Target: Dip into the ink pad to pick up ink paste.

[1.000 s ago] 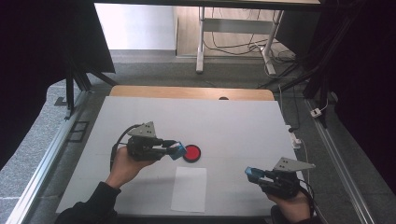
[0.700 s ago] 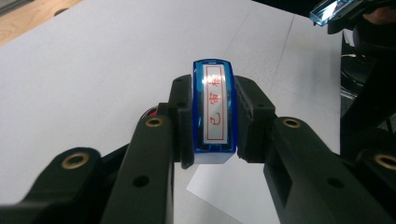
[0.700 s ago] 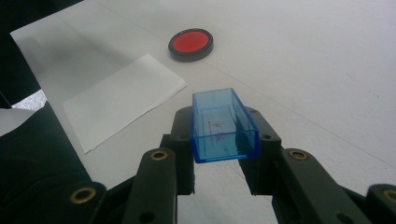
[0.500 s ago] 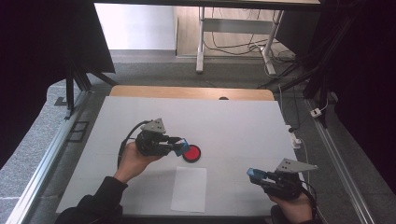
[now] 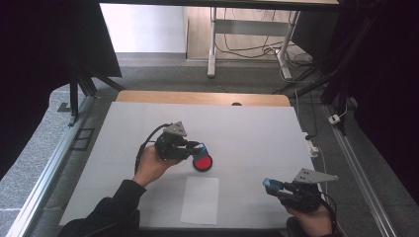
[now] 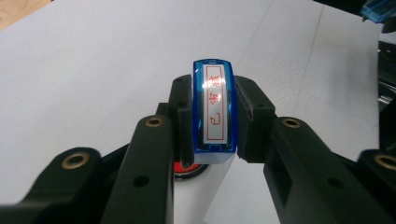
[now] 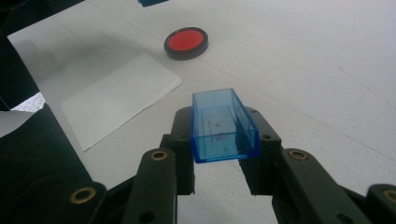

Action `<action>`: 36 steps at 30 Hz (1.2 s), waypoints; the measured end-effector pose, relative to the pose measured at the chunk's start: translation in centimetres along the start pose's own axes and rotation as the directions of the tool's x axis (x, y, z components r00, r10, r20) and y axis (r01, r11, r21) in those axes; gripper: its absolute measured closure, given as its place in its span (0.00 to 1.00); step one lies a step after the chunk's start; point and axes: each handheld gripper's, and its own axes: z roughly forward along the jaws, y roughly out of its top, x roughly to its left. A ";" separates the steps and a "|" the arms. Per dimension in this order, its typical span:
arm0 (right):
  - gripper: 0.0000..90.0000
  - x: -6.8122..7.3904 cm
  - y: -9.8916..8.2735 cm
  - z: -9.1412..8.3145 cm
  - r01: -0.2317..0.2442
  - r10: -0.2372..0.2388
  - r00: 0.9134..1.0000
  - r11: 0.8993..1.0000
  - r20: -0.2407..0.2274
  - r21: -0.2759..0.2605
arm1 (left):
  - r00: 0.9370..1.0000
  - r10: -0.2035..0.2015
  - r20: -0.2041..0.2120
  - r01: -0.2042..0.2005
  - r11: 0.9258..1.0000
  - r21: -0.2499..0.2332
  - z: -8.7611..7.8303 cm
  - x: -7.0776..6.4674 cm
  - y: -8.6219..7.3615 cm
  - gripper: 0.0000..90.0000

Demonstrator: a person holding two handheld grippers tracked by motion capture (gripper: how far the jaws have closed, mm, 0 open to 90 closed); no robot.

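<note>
— Clamping what, the left gripper (image 6: 215, 116)?

— A blue stamp (image 6: 214, 109), pinched between its two jaws. In the left gripper view its label faces up, a white strip with red characters in a red frame.

— Where does it hang?

— Over the red ink pad (image 5: 202, 162), which sits near the middle of the counter (image 5: 247, 128); in the high view the stamp's end is right at the pad's edge, and I cannot tell whether they touch. A sliver of the pad shows under the jaws in the left gripper view.

— And the right gripper (image 7: 223, 140)?

— Closed on the stamp's clear blue cap (image 7: 223, 125), open side up, faint red marks inside. It sits by the counter's near right corner, well apart from the pad.

— Anything else out there?

— A white paper slip (image 5: 199, 200) lying flat by the near edge, between the two hands and just nearer than the pad.
</note>
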 end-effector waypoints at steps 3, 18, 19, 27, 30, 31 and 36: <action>0.76 0.0 0.0 0.0 0.002 -0.002 1.000 1.000 -0.001 0.004 | 1.000 0.004 -0.001 -0.004 1.000 0.009 0.7 0.2 0.2 0.78; 0.76 0.1 0.0 0.1 0.010 -0.010 1.000 1.000 -0.004 0.008 | 1.000 0.014 -0.025 -0.012 0.996 0.091 3.5 0.7 -0.7 0.78; 0.76 0.1 0.0 0.1 0.010 -0.010 1.000 1.000 -0.004 0.008 | 1.000 0.011 -0.027 -0.009 0.996 0.091 3.6 0.7 -0.8 0.78; 0.76 0.1 0.0 0.1 0.016 -0.016 1.000 1.000 -0.001 0.013 | 0.999 0.011 -0.040 -0.006 0.993 0.117 4.5 0.7 -1.2 0.78; 0.76 0.1 0.0 0.1 0.015 -0.015 1.000 1.000 -0.003 0.011 | 0.999 0.009 -0.045 -0.003 0.992 0.123 4.7 0.7 -1.3 0.78; 0.76 0.1 0.0 0.1 0.015 -0.015 1.000 1.000 -0.003 0.012 | 0.999 0.010 -0.045 -0.004 0.992 0.124 4.7 0.7 -1.3 0.78; 0.76 0.1 0.0 0.1 0.014 -0.014 1.000 1.000 -0.001 0.010 | 0.997 0.026 -0.068 -0.015 0.988 0.151 5.3 0.5 -1.4 0.78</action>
